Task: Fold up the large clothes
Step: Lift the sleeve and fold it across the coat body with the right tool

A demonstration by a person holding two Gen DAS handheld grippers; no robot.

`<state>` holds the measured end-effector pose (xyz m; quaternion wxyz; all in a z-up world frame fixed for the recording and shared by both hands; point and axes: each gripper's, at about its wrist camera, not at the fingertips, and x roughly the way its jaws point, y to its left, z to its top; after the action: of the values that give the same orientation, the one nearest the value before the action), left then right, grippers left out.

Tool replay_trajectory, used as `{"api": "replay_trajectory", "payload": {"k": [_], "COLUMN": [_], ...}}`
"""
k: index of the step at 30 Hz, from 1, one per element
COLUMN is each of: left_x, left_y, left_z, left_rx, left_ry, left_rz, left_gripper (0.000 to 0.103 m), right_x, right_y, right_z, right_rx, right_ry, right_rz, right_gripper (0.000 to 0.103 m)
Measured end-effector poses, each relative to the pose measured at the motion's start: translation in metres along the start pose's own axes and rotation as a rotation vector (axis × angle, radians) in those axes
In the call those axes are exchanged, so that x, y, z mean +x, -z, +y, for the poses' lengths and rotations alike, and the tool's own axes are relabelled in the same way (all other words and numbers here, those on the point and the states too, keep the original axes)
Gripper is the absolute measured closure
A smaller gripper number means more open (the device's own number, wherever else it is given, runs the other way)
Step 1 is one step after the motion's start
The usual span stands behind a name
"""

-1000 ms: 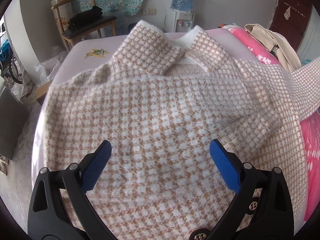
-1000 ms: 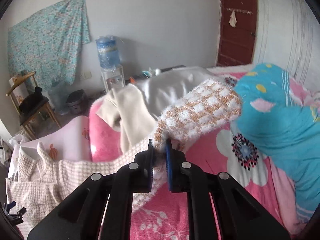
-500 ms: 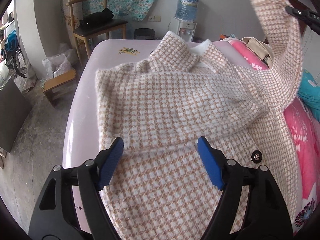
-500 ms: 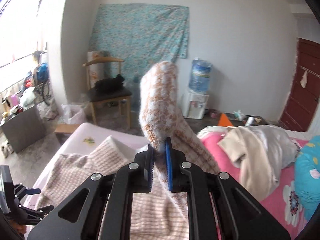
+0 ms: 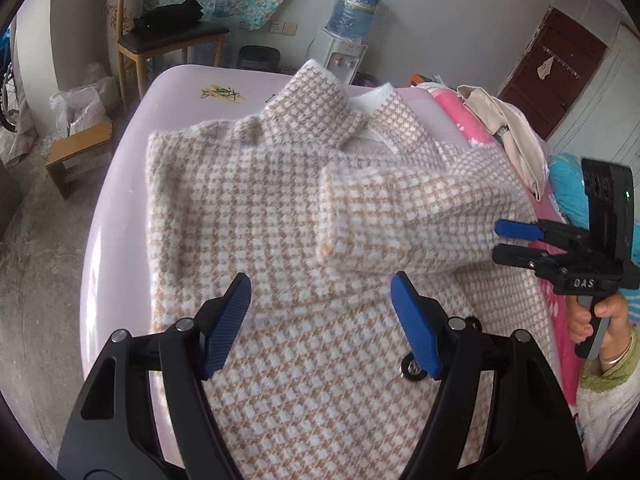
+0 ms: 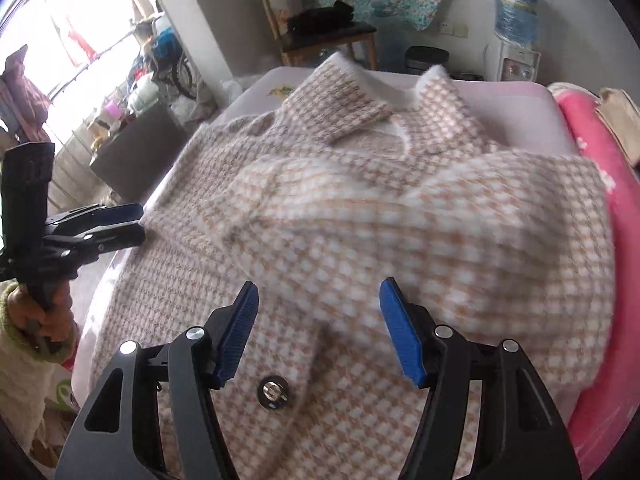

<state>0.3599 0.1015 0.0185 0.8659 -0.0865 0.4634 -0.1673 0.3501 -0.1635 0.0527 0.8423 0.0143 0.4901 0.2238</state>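
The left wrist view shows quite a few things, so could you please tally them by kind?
Grippers: 2, left gripper, right gripper
Checked coats: 1, coat
Chairs: 1, chair
Water bottles: 1, bottle
Doors: 1, door
Total: 6

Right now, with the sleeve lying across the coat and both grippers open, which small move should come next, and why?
Probably bring the left gripper to the coat's left edge to fold that side in: the right sleeve already lies across the front, and the right gripper is open, holding nothing.
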Motion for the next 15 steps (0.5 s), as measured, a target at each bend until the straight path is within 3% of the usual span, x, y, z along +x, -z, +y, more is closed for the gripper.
{"api": "replay_trajectory", "payload": {"k": [4, 7, 11, 12, 13, 15], "left_x": [0.045, 0.081, 0.098, 0.097, 0.093, 0.069], "left_y": [-0.027, -0.040, -0.048, -0.049, -0.051, -0.058], "left_z": [0.000, 0.007, -0.007, -0.012, -0.017, -0.024], "left_rx": [-0.082, -0.172, -0.120, -0.094, -0.064, -0.031], "left_ry": [0.041, 0.073, 0.066, 0.045, 0.024, 0.022], "left_rz": [0.057, 0.119, 0.115, 0.105, 0.086, -0.007], "left_gripper": [0.036, 0.045, 0.077, 0.091, 0.098, 0.098], "right_x": [-0.021, -0.017, -0.020, -0.021, -0.024, -0.030], "right_y": [0.026, 0.048, 0.067, 0.070, 0.071, 0.071], "right_z": [-0.040, -0.054, -0.069, -0.072, -0.074, -0.078], "right_rx": [0.072, 0.094, 0.129, 0.130, 0.128, 0.123], "right_ry": [0.018, 0.046, 0.073, 0.083, 0.096, 0.117], "right_rz": [-0.020, -0.011, -0.016, -0.022, -0.030, -0.046], "right_gripper": [0.041, 0.041, 0.041, 0.041, 0.041, 0.041]}}
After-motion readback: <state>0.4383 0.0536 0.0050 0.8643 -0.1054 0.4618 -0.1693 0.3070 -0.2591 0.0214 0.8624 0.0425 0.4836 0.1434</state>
